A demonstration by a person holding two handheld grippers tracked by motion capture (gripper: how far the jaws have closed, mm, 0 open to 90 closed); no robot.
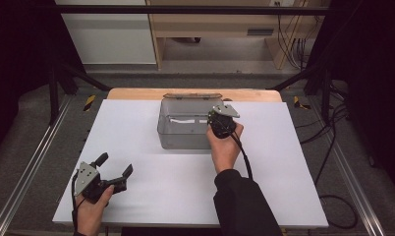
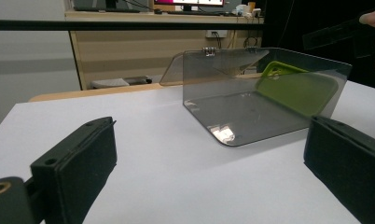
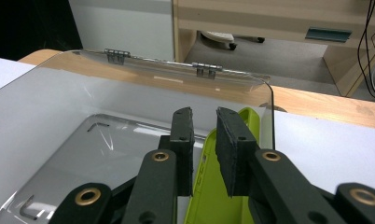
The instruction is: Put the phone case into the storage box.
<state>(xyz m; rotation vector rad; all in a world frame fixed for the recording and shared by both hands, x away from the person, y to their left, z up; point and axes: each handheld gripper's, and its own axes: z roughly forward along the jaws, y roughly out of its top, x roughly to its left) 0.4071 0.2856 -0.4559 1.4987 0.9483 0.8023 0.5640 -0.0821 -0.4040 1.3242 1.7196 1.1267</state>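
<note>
A smoky clear plastic box (image 1: 183, 142) stands at the middle back of the white table, its hinged lid (image 1: 192, 96) folded open behind it. Inside, a lime green phone case (image 2: 297, 88) stands on edge against the box's right wall. My right gripper (image 1: 220, 123) reaches down into that side of the box. In the right gripper view its narrow jaws (image 3: 204, 121) straddle the green case (image 3: 209, 196) and look shut on it. My left gripper (image 1: 115, 164) rests at the table's front left, wide open with nothing between its pads (image 2: 83, 158), and points toward the box (image 2: 251, 116).
The white tabletop (image 1: 284, 187) has a wooden strip (image 1: 136, 93) along its far edge. Beyond it stand wooden furniture (image 1: 220, 24) and cables on the floor (image 1: 333, 123). Metal frame rails (image 1: 28, 172) run along both sides.
</note>
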